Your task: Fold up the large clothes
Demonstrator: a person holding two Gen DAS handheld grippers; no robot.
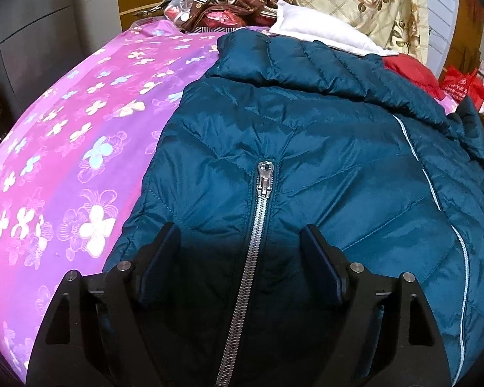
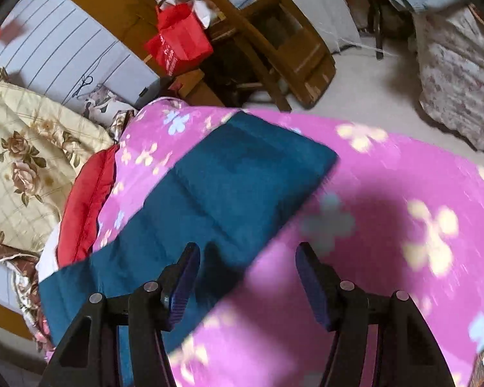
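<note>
Nearest, the left claw [image 1: 240,242] hangs released over the teal puffer jacket [image 1: 306,148], its fingers spread to either side of the silver zipper [image 1: 258,225] with nothing clamped between them; the jacket lies flat on the pink flowered bedspread [image 1: 64,161], right of its bare stretch; likewise the right claw [image 2: 247,264] stands released, its left finger above a blurred teal sleeve [image 2: 235,174] spread on the same bedspread, its right finger over pink cloth; farther off lie a white towel [image 1: 319,32], a red cushion [image 2: 84,200] and a rose-printed quilt [image 1: 380,3]; beyond the bed stands a red bag [image 2: 177,42].
</note>
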